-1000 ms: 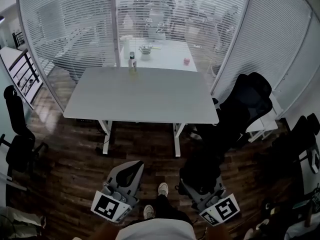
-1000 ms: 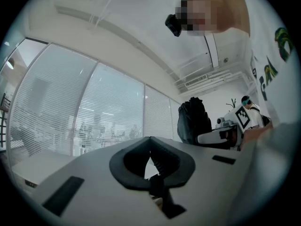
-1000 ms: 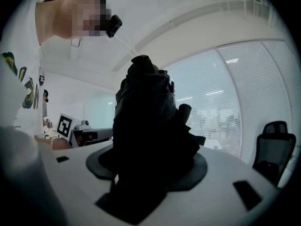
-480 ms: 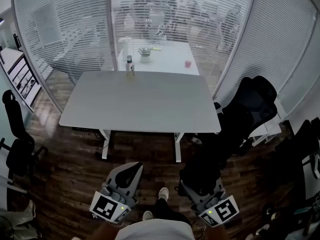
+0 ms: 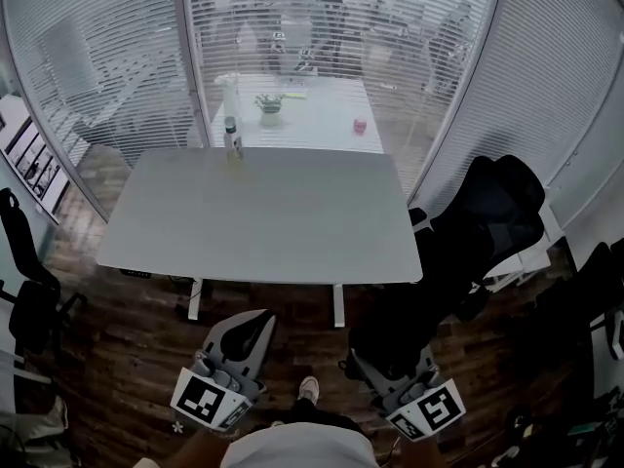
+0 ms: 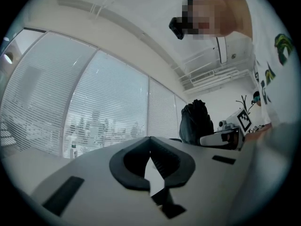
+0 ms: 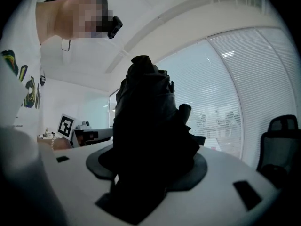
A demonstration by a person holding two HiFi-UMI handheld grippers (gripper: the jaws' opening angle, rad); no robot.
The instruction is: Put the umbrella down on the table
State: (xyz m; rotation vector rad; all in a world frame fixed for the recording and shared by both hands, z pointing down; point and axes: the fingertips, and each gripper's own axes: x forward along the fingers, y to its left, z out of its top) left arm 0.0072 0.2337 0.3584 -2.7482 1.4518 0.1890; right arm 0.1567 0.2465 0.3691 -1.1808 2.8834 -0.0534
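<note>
Head view: both tools low in frame over dark wood floor, short of the grey table [image 5: 263,222]. Left gripper [image 5: 249,328] is at bottom left and right gripper [image 5: 382,361] at bottom right, each with its marker cube nearest the camera. The umbrella [image 5: 395,334], black and folded, sits in the right gripper as a dark bundle, not on the table, near the table's near edge and beside a black office chair [image 5: 487,222]. Jaw state is hard to read from the head view, but the gripper views settle it. Left gripper view: jaws together, tips meeting, nothing between them. It also shows the umbrella bundle off to the right, by the other tool. Right gripper view: jaws clamped round the umbrella, whose black fabric stands up between them and covers the tips. Only the head view shows the tabletop: one small bottle [image 5: 233,136] upright at the far edge, contents not readable. Behind the glass partition is a second white table [image 5: 322,115] with a bowl [image 5: 269,103] holding something I can't make out, plus a small pink item [image 5: 359,125], well apart from the bowl.
</note>
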